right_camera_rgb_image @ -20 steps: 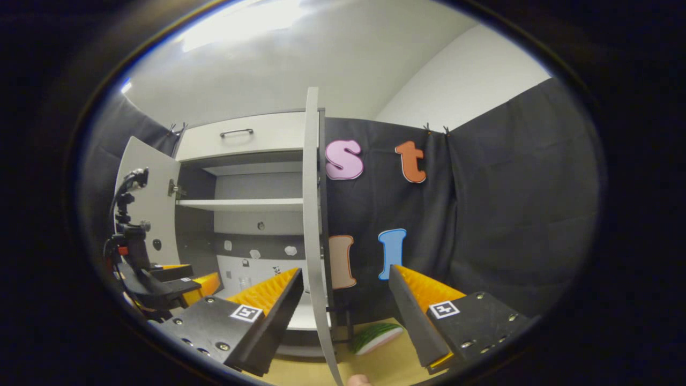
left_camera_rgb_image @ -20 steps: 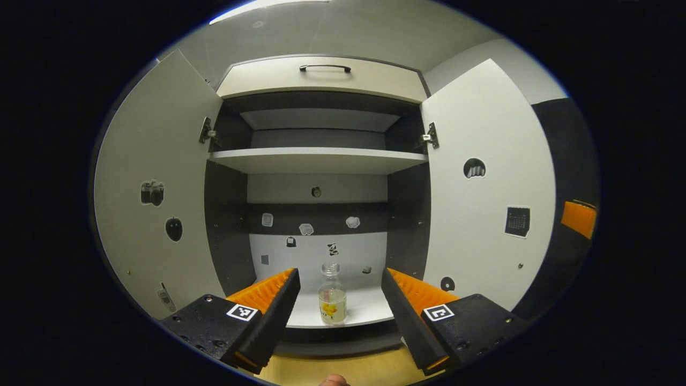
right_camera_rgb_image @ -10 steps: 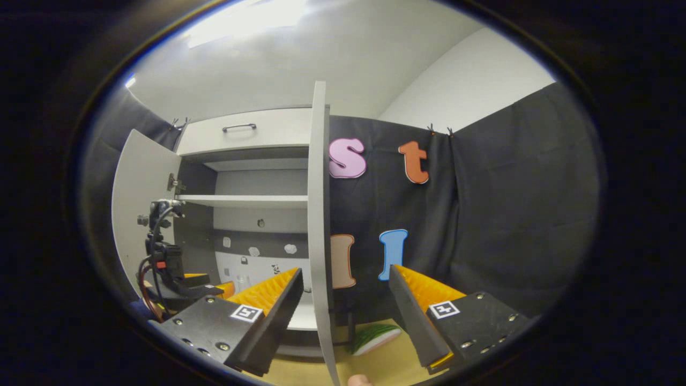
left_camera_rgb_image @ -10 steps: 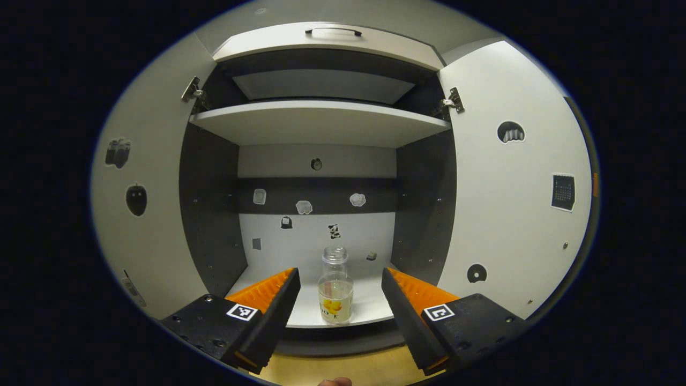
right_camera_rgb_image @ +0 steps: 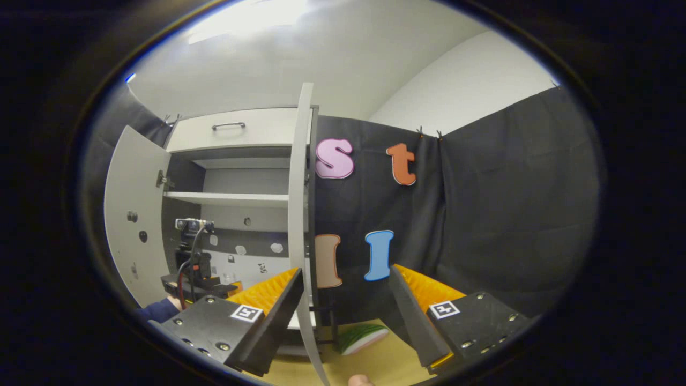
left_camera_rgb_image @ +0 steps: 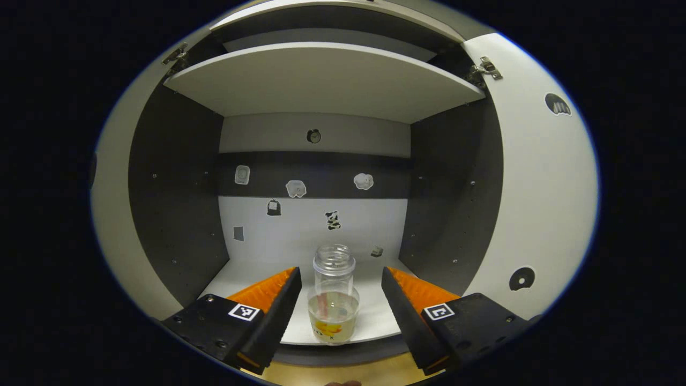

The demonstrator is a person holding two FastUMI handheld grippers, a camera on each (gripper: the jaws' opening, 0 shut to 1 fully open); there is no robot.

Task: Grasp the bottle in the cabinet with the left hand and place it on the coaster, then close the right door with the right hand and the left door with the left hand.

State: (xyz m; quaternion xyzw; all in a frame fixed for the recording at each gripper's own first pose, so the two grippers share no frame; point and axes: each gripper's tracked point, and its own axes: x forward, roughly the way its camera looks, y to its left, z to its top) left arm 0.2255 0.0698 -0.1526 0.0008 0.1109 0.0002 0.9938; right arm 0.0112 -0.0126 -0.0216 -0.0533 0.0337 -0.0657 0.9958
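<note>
Here, left claw wide around bottle, label unreadable; right claw wide.

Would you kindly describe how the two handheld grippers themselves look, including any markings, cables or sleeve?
Both the left gripper and the right gripper have black wedge-shaped bodies with screw heads, each side bearing a small square black-and-white marker tag, and ribbed inner faces on the jaws. In the right gripper view, the left gripper carries a camera on a post with cables, held by a dark blue sleeve.
</note>
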